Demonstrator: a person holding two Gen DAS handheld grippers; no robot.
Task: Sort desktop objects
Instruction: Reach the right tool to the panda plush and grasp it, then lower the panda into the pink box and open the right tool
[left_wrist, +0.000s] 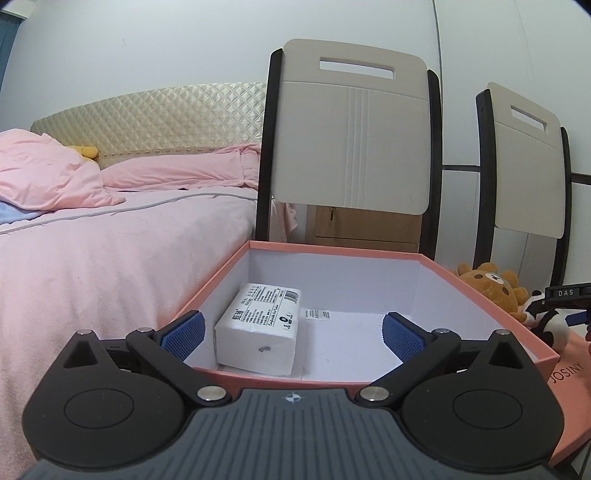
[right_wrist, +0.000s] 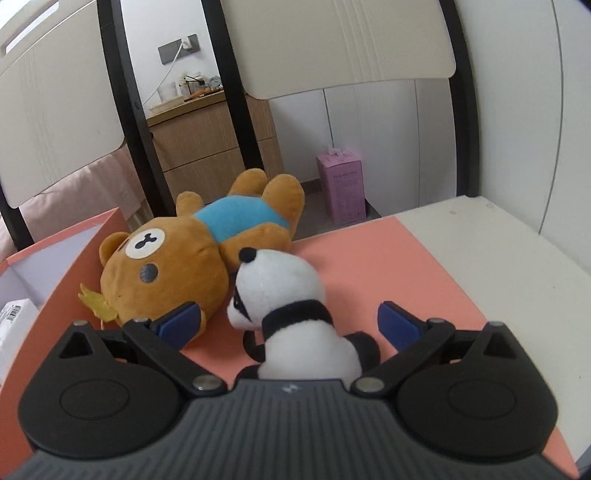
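Left gripper (left_wrist: 291, 334) held with jaws spread wide, blue pads (left_wrist: 183, 334) over the near edge of the pink box (left_wrist: 491, 295), nothing between them. Inside the box, a white tissue pack (left_wrist: 258, 328) lying toward the left wall, printed face up, close to the near-left corner; a small white label (left_wrist: 317, 314) flat on the box floor just beside the pack, toward the far wall. Right gripper (right_wrist: 290, 325) likewise wide open, straddling a panda plush (right_wrist: 291, 314) but with a gap on both sides, pads (right_wrist: 181, 321) not pressing it. Panda sitting on the pink lid (right_wrist: 388, 266), head turned left, near the lid's near edge. Touching it on the left, a brown bear plush (right_wrist: 177, 266) in a blue shirt, lying on its back with head toward the box wall and feet toward the lid's far edge. Left pad of the right gripper right against the bear's head. Pink lid resting on a white table (right_wrist: 498, 258), the table's right edge and far-right corner bare beside it. Behind the table, two chair backs (left_wrist: 351, 125); off to the left, a bed (left_wrist: 110, 251) with pink bedding; on the floor beyond the far edge, a purple carton (right_wrist: 341, 186).
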